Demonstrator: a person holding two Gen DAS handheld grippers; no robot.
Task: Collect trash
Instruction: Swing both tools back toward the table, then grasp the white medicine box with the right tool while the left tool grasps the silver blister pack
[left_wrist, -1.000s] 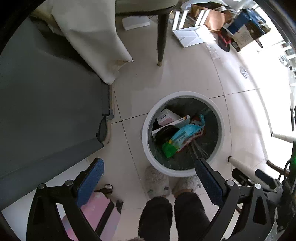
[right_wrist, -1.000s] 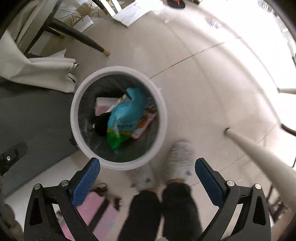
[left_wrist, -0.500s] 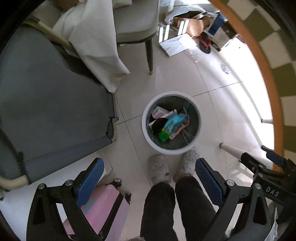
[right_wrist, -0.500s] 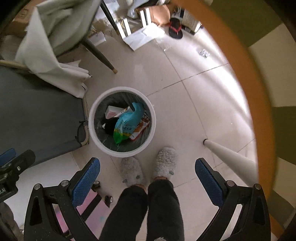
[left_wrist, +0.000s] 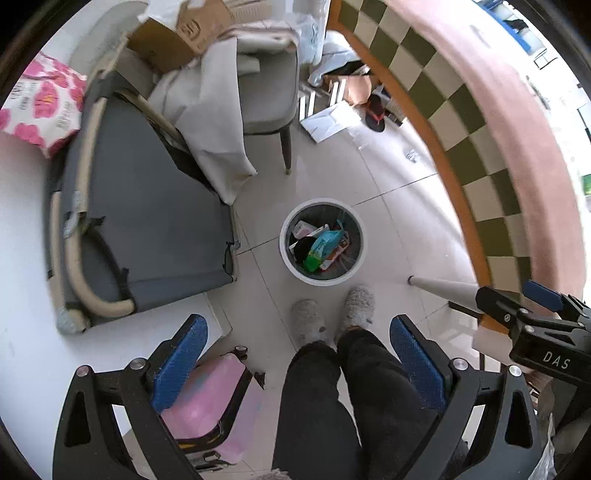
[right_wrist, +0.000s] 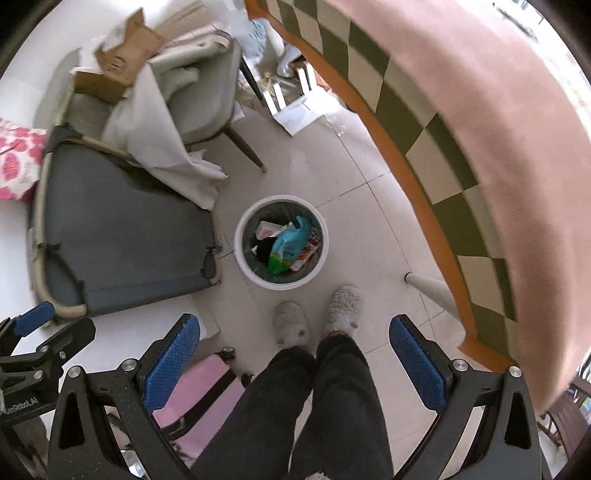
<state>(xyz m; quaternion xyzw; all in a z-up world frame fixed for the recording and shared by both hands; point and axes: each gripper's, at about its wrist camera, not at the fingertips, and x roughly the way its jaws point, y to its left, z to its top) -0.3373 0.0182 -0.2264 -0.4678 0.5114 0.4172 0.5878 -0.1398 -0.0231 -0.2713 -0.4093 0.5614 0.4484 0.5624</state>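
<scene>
Bright daylight from the upper right, glare there, strong fisheye bending, motion-blurred edges in the right view.

Trash bin (left_wrist: 356, 254) contents too small to read, pink suitcase (left_wrist: 210, 402) partly behind jaws — tablecloth (right_wrist: 480, 129) blurred

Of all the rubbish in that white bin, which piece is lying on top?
The blue-and-green snack bag in the white bin. It lies across the others; the pale pink box and red-white packet only peek out from around it.
</scene>
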